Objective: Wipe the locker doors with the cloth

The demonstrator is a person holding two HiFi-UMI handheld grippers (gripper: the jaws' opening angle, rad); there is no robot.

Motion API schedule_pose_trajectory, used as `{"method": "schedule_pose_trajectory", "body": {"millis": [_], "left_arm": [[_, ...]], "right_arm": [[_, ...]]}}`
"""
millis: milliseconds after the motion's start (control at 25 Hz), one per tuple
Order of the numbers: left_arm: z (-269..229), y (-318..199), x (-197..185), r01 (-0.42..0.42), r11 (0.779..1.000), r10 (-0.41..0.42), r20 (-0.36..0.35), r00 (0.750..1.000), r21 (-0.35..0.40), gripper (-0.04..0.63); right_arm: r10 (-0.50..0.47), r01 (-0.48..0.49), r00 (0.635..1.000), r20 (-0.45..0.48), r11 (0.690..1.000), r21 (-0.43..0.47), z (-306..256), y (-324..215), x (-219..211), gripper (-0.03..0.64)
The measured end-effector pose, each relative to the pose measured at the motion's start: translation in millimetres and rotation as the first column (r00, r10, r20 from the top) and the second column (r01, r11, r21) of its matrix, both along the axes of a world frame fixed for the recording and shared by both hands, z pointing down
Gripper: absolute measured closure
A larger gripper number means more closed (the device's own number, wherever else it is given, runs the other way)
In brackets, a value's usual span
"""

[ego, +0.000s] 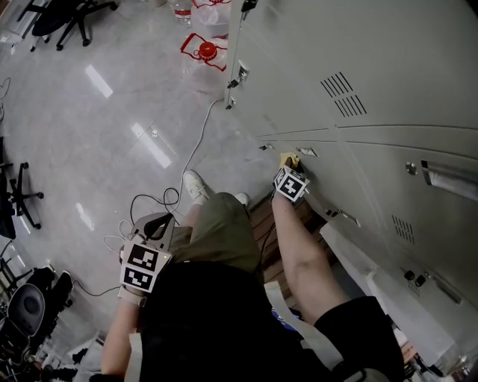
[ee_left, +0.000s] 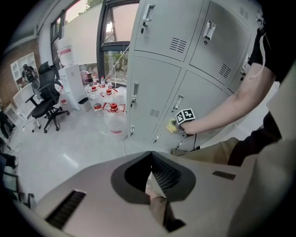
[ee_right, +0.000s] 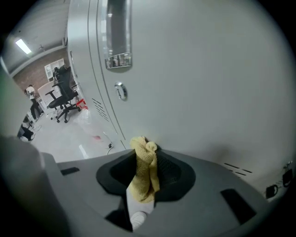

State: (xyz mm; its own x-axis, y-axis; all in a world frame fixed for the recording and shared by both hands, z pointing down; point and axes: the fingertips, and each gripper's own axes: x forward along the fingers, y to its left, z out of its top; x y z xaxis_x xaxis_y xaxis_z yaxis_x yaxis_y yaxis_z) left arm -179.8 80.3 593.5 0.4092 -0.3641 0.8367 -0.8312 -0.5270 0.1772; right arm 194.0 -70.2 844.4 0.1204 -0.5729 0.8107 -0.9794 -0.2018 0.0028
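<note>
My right gripper (ego: 291, 168) is shut on a yellow cloth (ego: 288, 158) and holds it against a lower grey locker door (ego: 388, 67) near the seam between doors. In the right gripper view the bunched cloth (ee_right: 144, 166) stands up between the jaws of that gripper (ee_right: 146, 163), its tip touching the door (ee_right: 199, 83) below a metal handle (ee_right: 117, 32) and a round lock (ee_right: 120, 91). My left gripper (ego: 155, 222) hangs by the person's left side, away from the lockers, shut with nothing in it (ee_left: 150, 177). From the left gripper view the cloth (ee_left: 171, 126) shows low on the lockers.
Water bottles with red caps (ego: 208, 49) stand on the floor by the locker corner. A white cable (ego: 196, 142) runs across the tiles toward the person's white shoe (ego: 196, 185). Black office chairs (ego: 67, 16) stand at the far left. Other locker handles (ego: 448, 179) stick out.
</note>
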Motion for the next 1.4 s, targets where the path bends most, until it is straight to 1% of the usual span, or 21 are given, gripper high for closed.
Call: {"method": "schedule_pose_trajectory", "body": {"millis": [320, 480, 680, 880, 1040, 1200, 1400], "left_arm": [[3.9, 1.6, 35.8, -0.094, 0.996, 0.094, -0.003, 0.996, -0.003, 0.588], [5.6, 6.3, 52.7, -0.131, 0.991, 0.131, -0.002, 0.991, -0.007, 0.588], [2.6, 12.5, 73.9, -0.164, 0.986, 0.164, 0.001, 0.986, -0.007, 0.588], [2.0, 19.5, 98.5, -0.200, 0.980, 0.200, -0.001, 0.980, -0.007, 0.588], [3.7, 27.8, 114.7, -0.215, 0.976, 0.215, -0.003, 0.977, -0.012, 0.588], [7.5, 37.9, 126.8, -0.214, 0.977, 0.214, -0.009, 0.977, -0.020, 0.588], [15.7, 46.2, 133.3, -0.206, 0.978, 0.205, -0.016, 0.979, -0.029, 0.588]], "right_arm": [[0.057, -0.057, 0.998, -0.008, 0.998, -0.015, 4.7, 42.9, 45.3, 0.500], [0.102, -0.102, 0.995, -0.010, 0.994, -0.027, 6.6, 64.5, 70.5, 0.500], [0.150, -0.150, 0.989, -0.011, 0.988, -0.038, 8.3, 91.7, 99.2, 0.500], [0.202, -0.201, 0.979, 0.013, 0.978, -0.049, 12.5, 114.8, 123.2, 0.500], [0.200, -0.198, 0.979, 0.039, 0.979, -0.053, 18.7, 123.3, 133.3, 0.499], [0.190, -0.185, 0.979, 0.074, 0.981, -0.062, 24.4, 124.5, 133.7, 0.499], [0.176, -0.169, 0.979, 0.098, 0.982, -0.084, 35.5, 121.7, 131.8, 0.499]]}}
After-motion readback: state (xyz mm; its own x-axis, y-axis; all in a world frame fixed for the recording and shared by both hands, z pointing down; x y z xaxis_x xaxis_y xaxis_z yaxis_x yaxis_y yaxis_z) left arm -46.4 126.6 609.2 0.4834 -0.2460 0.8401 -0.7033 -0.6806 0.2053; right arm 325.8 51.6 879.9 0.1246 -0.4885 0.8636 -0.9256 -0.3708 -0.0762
